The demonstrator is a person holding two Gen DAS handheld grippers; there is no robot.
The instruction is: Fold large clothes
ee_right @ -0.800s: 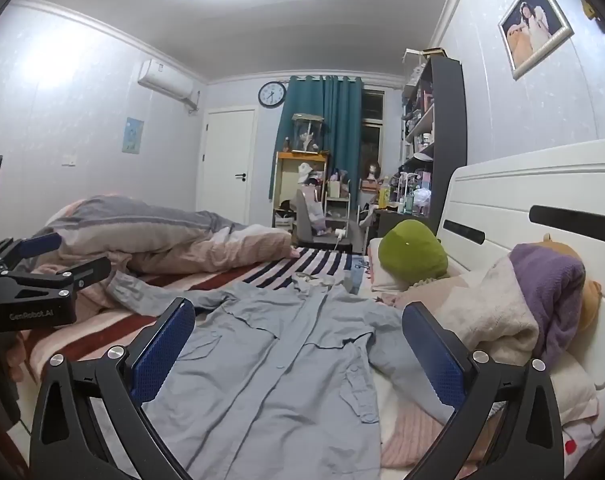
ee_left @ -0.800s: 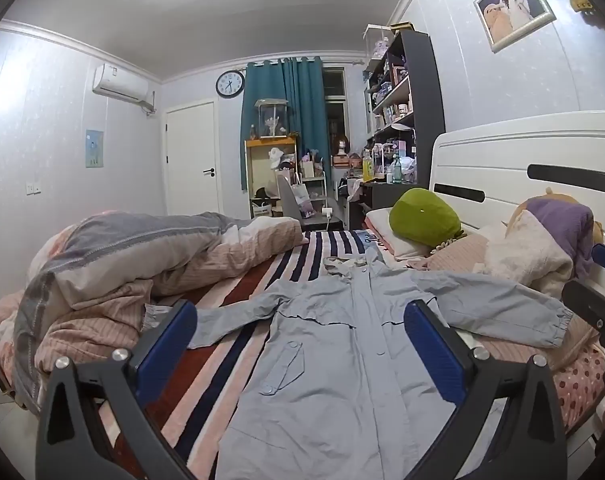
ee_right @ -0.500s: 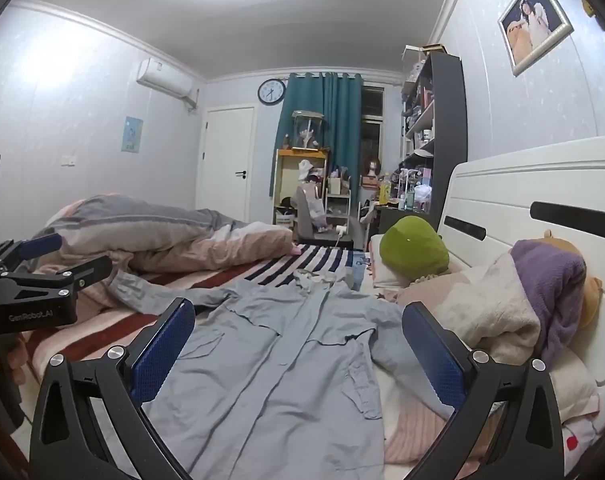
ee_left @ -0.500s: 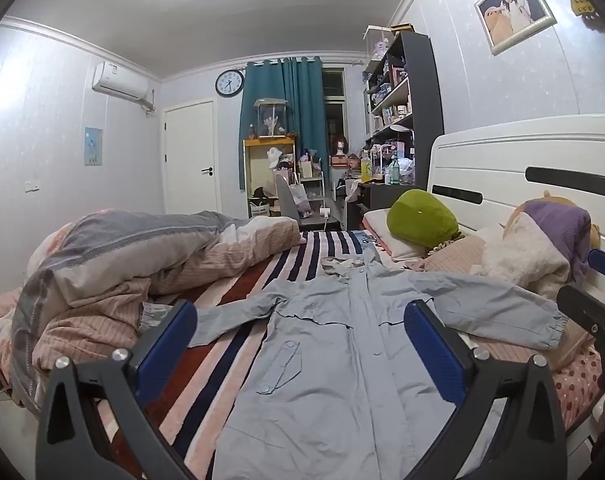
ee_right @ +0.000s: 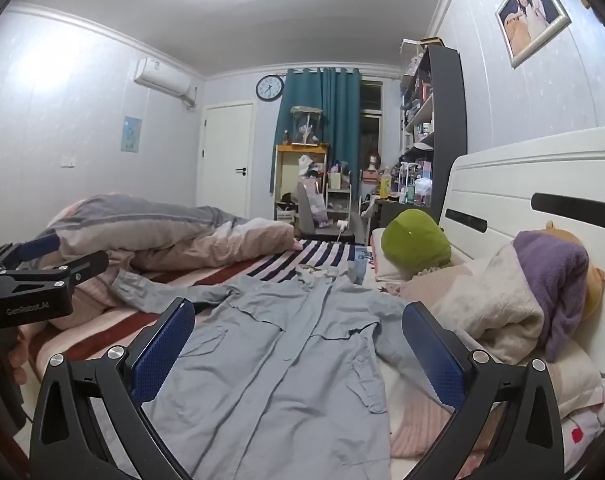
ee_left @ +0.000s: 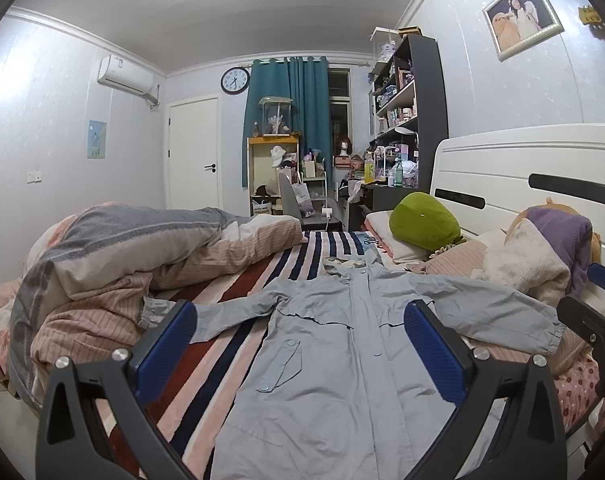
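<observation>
1. the left gripper (ee_left: 298, 360) is spread wide and holds nothing. the right gripper (ee_right: 298, 356) is spread wide too, with nothing in it.
2. the coat (ee_left: 342, 360) lies flat on the bed (ee_left: 230, 344), right in front of both grippers, front side up. its collar is at the far end.
3. one sleeve (ee_left: 502, 316) goes out to the right of the left gripper and lies over the pillows (ee_left: 454, 264). it could drag them along when it is pulled (and pull the coat crooked).
4. the other sleeve (ee_right: 158, 292) goes out to the left of the right gripper, and its cuff rests against the quilt (ee_right: 162, 232). the quilt could catch it when it is folded in.
5. the coat is big and thin. a grip on one small bit could make it bunch up, i think, or pick up only the top layer.
6. the two grippers are near each other (the left one shows at the left edge of the right view). they could bump if both reach for the same spot.
</observation>
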